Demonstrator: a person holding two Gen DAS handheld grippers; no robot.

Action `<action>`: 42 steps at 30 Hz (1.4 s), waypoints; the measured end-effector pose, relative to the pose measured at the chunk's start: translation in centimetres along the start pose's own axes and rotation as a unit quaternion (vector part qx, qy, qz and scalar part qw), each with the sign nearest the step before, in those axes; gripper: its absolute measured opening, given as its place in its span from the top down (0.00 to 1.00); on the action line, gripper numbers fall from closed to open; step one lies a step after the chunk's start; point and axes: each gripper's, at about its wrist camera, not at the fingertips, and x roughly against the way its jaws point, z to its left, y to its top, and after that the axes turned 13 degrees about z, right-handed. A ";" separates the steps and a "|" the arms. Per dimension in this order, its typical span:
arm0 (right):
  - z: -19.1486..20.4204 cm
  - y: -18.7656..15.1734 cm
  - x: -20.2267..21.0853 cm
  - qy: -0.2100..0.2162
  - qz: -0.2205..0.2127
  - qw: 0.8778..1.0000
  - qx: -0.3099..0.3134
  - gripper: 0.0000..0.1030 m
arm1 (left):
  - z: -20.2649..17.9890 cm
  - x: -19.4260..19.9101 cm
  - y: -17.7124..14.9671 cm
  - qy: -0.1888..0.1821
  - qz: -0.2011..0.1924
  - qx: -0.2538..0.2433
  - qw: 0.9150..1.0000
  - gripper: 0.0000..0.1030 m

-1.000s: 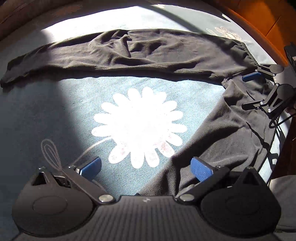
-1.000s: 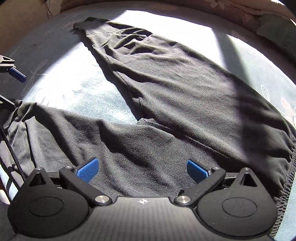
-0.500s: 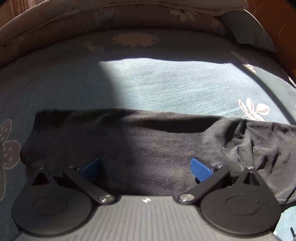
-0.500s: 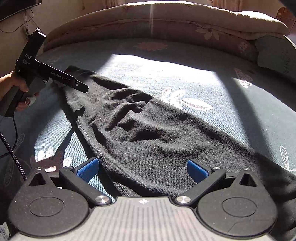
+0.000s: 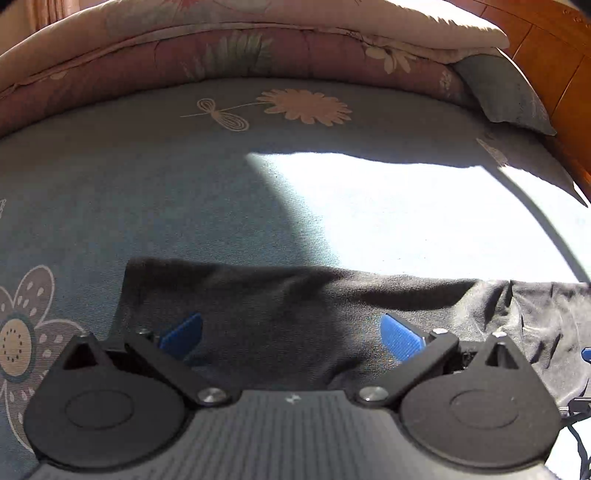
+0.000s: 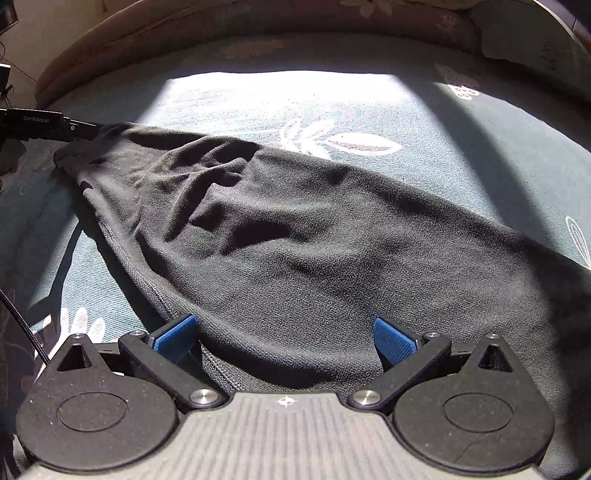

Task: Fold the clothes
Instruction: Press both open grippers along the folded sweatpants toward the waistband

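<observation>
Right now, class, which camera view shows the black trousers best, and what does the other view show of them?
The right wrist view: the black trousers stretch across the bed from near edge to far end, wrinkles sunlit. The left wrist view shows only one shaded end of them between the open blue pads.

Black trousers (image 5: 295,325) run off the right edge of the left wrist view; lower part hidden behind the left gripper (image 5: 291,336) body. In the right wrist view the trousers (image 6: 295,258) leave at the right edge and lower right, near end covered by the right gripper (image 6: 282,338) housing. Left gripper (image 6: 79,131) at upper left of the right view: fingertips buried in the fabric, handle cut by the left edge, so closure can't be told there. Label on its body too small to read. Cable (image 6: 22,321) at lower left cut off by the edge. Pillow (image 5: 506,92) upper right partly under the folded quilt (image 5: 258,33), whose top is cropped.
</observation>
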 end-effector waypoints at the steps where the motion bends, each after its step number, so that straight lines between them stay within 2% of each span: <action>1: 0.2 0.1 -0.1 -0.006 0.004 1.000 0.002 0.00 | 0.3 -0.8 0.0 0.020 0.011 0.012 1.000 0.01; 3: 0.7 0.3 -0.5 -0.022 0.014 1.000 0.010 0.00 | 1.0 -1.6 -0.4 0.051 0.018 0.040 0.998 0.00; 4: 1.0 0.4 -0.6 -0.030 0.019 0.999 0.019 0.00 | 1.3 -1.5 -0.7 0.055 0.012 0.057 0.997 0.01; 6: 1.8 0.5 -1.0 -0.055 0.032 0.997 0.047 0.00 | 0.6 -0.7 -0.8 0.064 0.012 0.060 0.996 0.02; 10: 1.9 0.9 -1.1 -0.061 0.045 0.996 0.039 0.00 | -3.8 0.8 -0.9 0.031 0.011 -0.022 0.999 0.02; 13: 2.0 1.2 -1.1 -0.065 0.052 0.996 0.035 0.00 | -8.1 0.5 -1.0 0.006 0.022 -0.085 0.996 0.02; 16: 2.0 1.2 -1.0 -0.065 0.054 0.996 0.034 0.00 | -11.1 -0.7 -1.0 -0.007 0.037 -0.114 0.993 0.02; 21: 2.0 1.7 -1.0 -0.063 0.066 0.995 0.037 0.00 | -12.5 -2.9 -1.0 0.029 0.056 -0.098 0.993 0.02; 26: 1.9 2.1 -1.0 -0.058 0.078 0.995 0.038 0.00 | -13.6 -2.4 -0.4 0.061 0.073 -0.083 0.992 0.02; 30: 1.4 2.1 -0.3 -0.039 0.080 0.995 0.041 0.00 | -16.6 -1.1 0.4 0.039 0.056 -0.108 0.992 0.02; 33: 0.4 1.7 1.1 -0.017 0.078 0.996 0.032 0.00 | -19.7 -0.6 0.5 0.008 0.050 -0.130 0.990 0.01; 36: -1.1 0.2 3.2 -0.006 0.063 0.998 0.018 0.00 | -23.1 -0.6 -1.0 -0.001 0.049 -0.175 0.983 0.01; 40: -3.9 -2.7 5.6 -0.015 0.048 0.999 -0.011 0.00 | -26.7 -1.7 -2.2 -0.024 0.053 -0.215 0.975 0.01; 42: -5.2 -4.2 6.3 -0.026 0.042 0.998 -0.026 0.00 | -27.9 -2.3 -2.9 -0.019 0.047 -0.232 0.971 0.01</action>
